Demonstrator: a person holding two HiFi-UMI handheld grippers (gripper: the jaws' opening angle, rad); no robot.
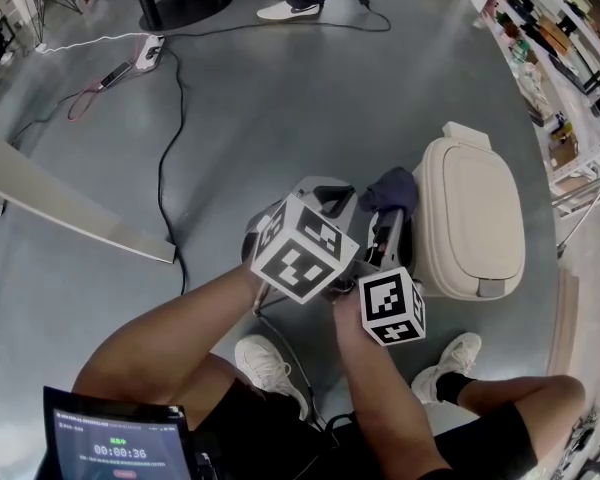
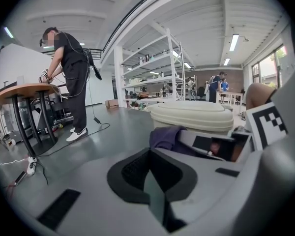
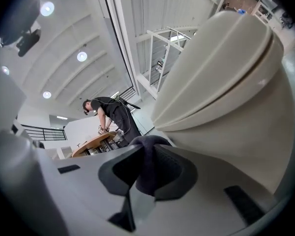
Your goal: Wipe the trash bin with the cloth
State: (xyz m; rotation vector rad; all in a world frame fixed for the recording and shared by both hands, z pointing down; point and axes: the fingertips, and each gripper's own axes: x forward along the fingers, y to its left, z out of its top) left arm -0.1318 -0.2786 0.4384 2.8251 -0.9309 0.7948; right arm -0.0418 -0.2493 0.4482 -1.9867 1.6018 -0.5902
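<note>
A cream trash bin [image 1: 472,220] with its lid down stands on the grey floor at the right. A dark purple cloth [image 1: 391,189] hangs bunched beside the bin's left side, and my right gripper [image 1: 388,216] is shut on it. In the right gripper view the cloth [image 3: 146,163] fills the gap between the jaws, and the bin [image 3: 226,87] looms close on the right. My left gripper [image 1: 330,200] hovers just left of the cloth with its jaws shut and nothing in them. The left gripper view shows that gripper [image 2: 150,173], the cloth [image 2: 166,136] and the bin [image 2: 191,116] beyond.
Black and white cables and a power strip [image 1: 148,50] lie on the floor at the far left. A pale beam [image 1: 70,213] crosses at the left. Shelving [image 1: 560,48] lines the right. A person [image 2: 71,73] stands at a round table. A tablet [image 1: 115,438] is at the bottom left.
</note>
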